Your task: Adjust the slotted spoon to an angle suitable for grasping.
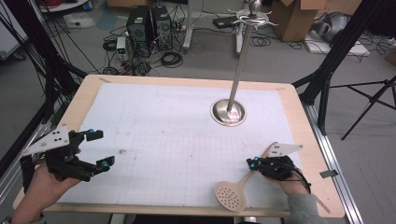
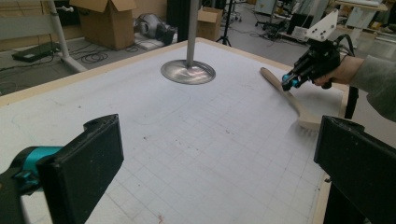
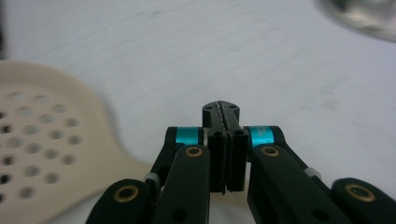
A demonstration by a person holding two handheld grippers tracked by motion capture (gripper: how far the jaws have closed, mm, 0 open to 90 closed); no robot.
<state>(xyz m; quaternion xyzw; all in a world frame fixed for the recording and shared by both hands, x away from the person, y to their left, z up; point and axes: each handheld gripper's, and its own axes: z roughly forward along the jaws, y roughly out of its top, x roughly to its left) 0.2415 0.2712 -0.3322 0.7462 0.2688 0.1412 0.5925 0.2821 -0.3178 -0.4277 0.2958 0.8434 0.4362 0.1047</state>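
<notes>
A beige slotted spoon (image 1: 231,196) lies on the white mat near the table's front edge, right of centre, its handle running up and right. My right gripper (image 1: 251,163) is shut just over that handle; in the right gripper view its pads (image 3: 221,109) press together with nothing visible between them, and the perforated spoon head (image 3: 42,135) lies to their left. The left gripper view has this gripper (image 2: 288,84) touching or just above the handle (image 2: 299,105). My left gripper (image 1: 102,149) is held wide open at the left side, its jaws (image 2: 219,163) holding nothing.
A metal utensil stand with a round base (image 1: 228,112), a tall pole and hooks at the top (image 1: 252,18) rises at the back right of the mat. The gridded white mat (image 1: 177,154) covers the wooden table. Boxes, computers and cables sit on the floor beyond.
</notes>
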